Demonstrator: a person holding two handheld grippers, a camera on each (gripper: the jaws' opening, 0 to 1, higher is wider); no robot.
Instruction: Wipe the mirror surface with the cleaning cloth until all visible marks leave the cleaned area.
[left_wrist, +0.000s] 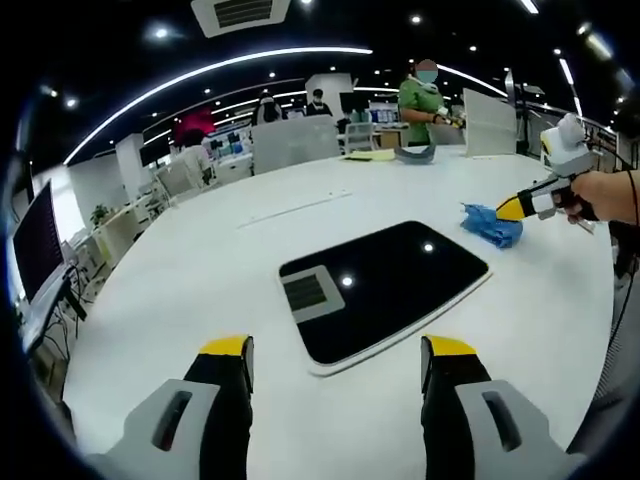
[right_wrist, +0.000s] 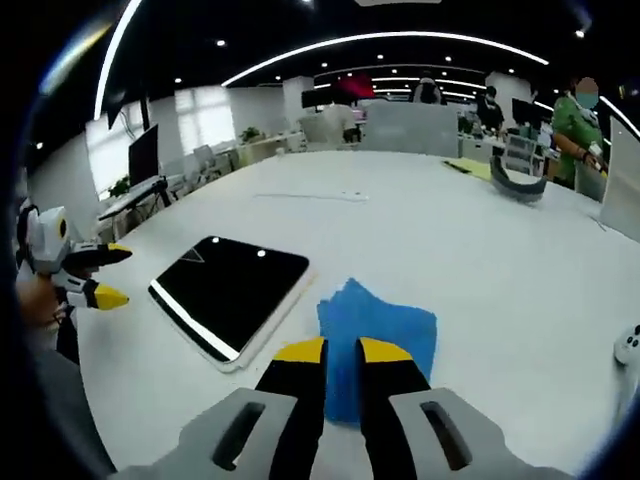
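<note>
The mirror is a dark rectangular pane with a white rim, lying flat on the white table and reflecting ceiling lights. My left gripper hovers just in front of its near edge, jaws wide apart and empty. To the mirror's right the blue cleaning cloth lies crumpled on the table, with my right gripper at it. In the right gripper view the cloth sits beside the mirror. My right gripper has its jaws nearly together, with a fold of cloth between them. The left gripper shows at the left edge.
A grey curved object and a yellow sheet lie at the table's far side. A thin strip lies beyond the mirror. A white device sits at the right edge. People stand behind the table among desks and monitors.
</note>
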